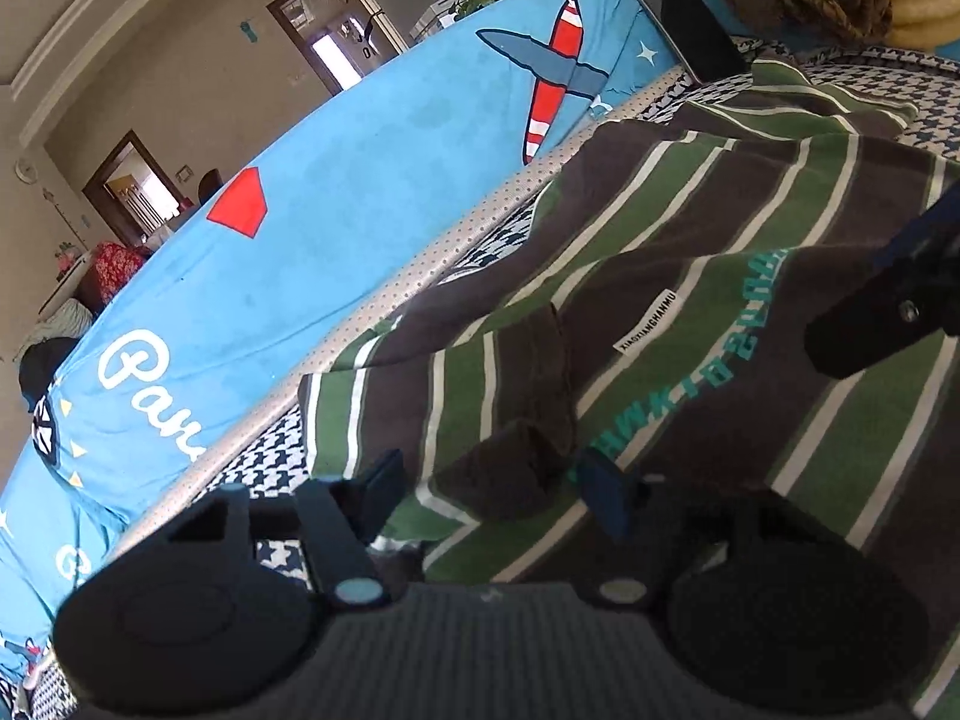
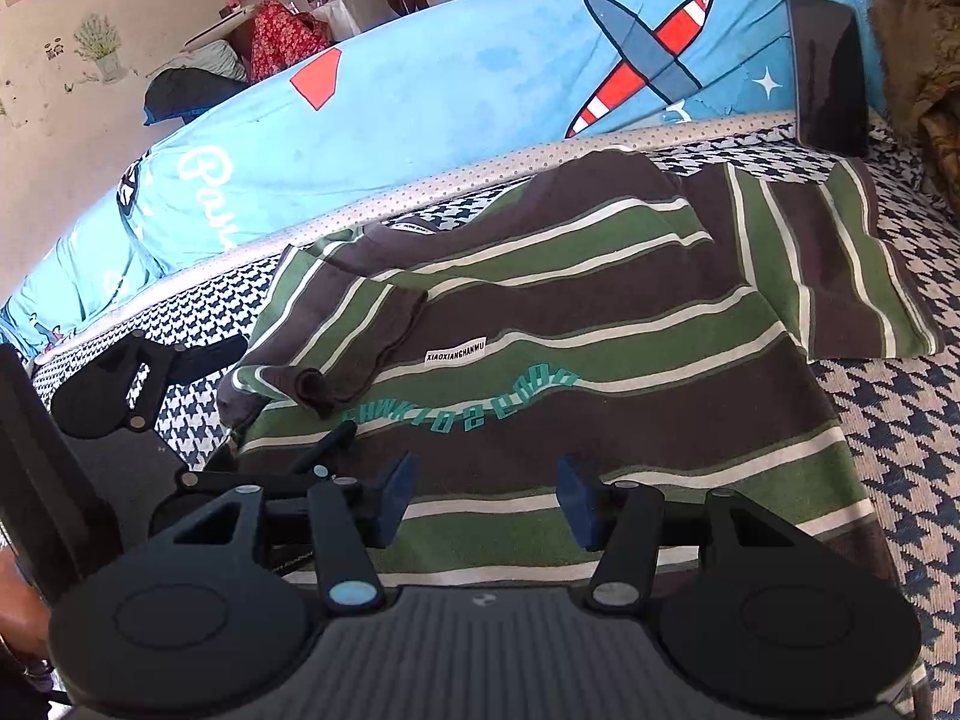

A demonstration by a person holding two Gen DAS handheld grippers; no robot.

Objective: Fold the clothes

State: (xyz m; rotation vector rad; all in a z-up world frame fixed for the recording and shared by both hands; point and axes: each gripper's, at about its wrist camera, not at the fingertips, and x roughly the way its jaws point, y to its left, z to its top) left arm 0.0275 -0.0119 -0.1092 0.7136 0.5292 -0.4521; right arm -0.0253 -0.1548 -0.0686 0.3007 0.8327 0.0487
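although both sleeves are already seen laid across the body, the striped sweater (image 2: 600, 324) is judged only part folded: the sleeve on the blanket side (image 2: 336, 336) is turned in over the chest, its dark cuff bunched just above the teal lettering (image 2: 504, 402), and the far sleeve (image 2: 852, 276) is doubled back at the end away from the left gripper, while the body itself is not yet halved, so the lengthwise fold is taken to be what is left. the garment is found flat on the houndstooth cover (image 2: 900, 420), just beside the dotted mattress edge (image 2: 420, 186) and the blue aeroplane blanket (image 2: 450, 84) that runs behind it. its stripes and its long axis are read as lying roughly parallel to that blanket, with the collar edge toward the blanket and the hem toward the cameras; the white label (image 2: 457, 353) and the lettering are seen upside down from the right wrist view, which agrees with that reading. the right gripper (image 2: 487, 504) is held over the hem side, jaws standing about half apart, with cloth below them but no pinch seen. the left gripper (image 1: 489, 492) is at the sleeve cuff end, jaws likewise half apart, the bunched cuff (image 1: 516, 462) lying between them; no pad is seen pressing on it, so nothing is recorded as held.
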